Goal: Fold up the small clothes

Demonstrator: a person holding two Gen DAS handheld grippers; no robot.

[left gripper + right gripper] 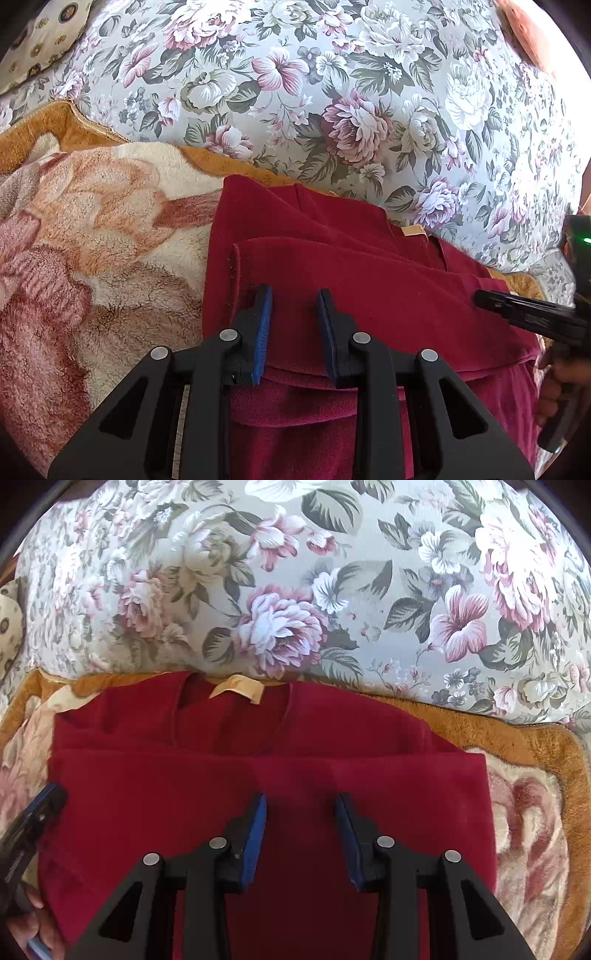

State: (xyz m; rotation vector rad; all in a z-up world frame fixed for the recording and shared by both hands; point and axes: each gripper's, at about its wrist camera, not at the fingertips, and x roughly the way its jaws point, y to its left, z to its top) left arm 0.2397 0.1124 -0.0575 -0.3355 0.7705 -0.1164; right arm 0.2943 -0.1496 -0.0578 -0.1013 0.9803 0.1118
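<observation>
Two grippers, left gripper (294, 306) and right gripper (301, 814), I hold released above folded dark-red fleece garment (258, 775); nothing grasped.

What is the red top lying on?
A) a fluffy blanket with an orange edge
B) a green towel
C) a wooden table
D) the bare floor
A: the red top lies folded on a fluffy blanket with an orange edge, spread over a flowery sheet.
</observation>
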